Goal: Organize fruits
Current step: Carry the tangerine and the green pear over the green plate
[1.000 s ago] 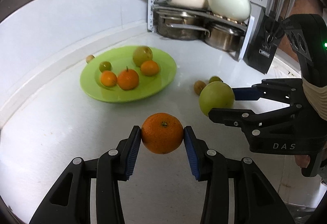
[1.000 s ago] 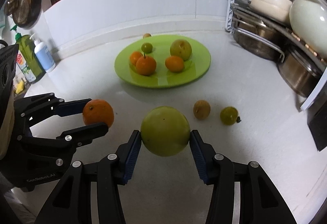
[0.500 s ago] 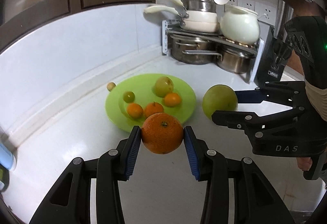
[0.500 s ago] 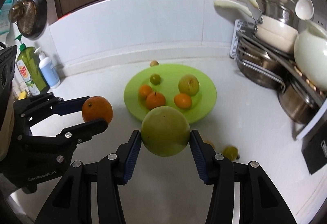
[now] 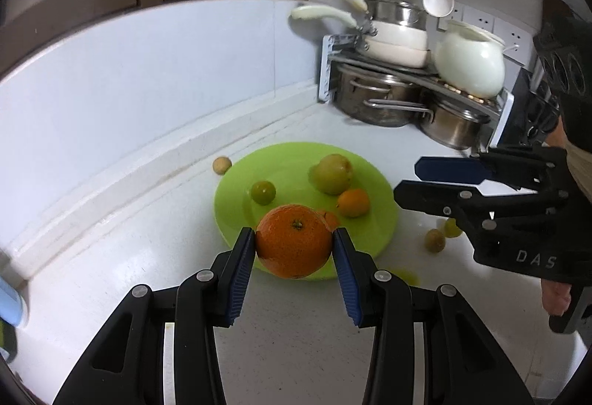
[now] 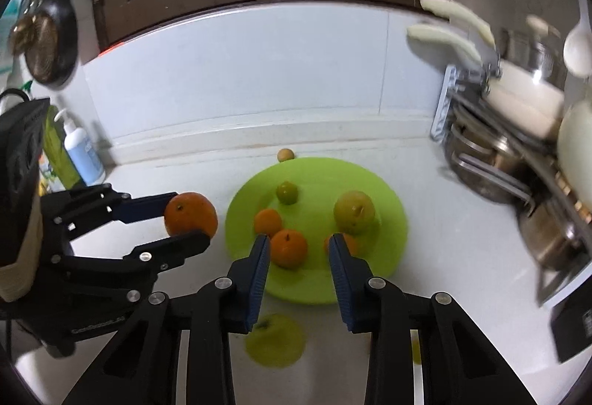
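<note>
My left gripper [image 5: 294, 245] is shut on a big orange [image 5: 295, 240], held above the near rim of the green plate [image 5: 377, 198]. It also shows in the right wrist view [image 6: 190, 213]. My right gripper [image 6: 296, 249] is open and empty over the plate's [image 6: 388, 257] near edge. A large green fruit [image 6: 275, 340], blurred, lies below my right gripper on the counter in front of the plate. The plate holds a green pear-like fruit [image 6: 354, 212], a small green fruit [image 6: 287, 192] and small oranges [image 6: 288, 248].
A small brown fruit [image 5: 222, 165] lies behind the plate by the wall. Two small fruits [image 5: 434, 240] lie right of the plate. A pot rack [image 5: 414, 101] with pans stands at the back right. Soap bottles [image 6: 83, 155] stand at the left.
My right gripper has opened and the large green fruit has dropped out of it toward the counter. Both grippers have risen and moved closer over the plate; the left still holds the orange.
</note>
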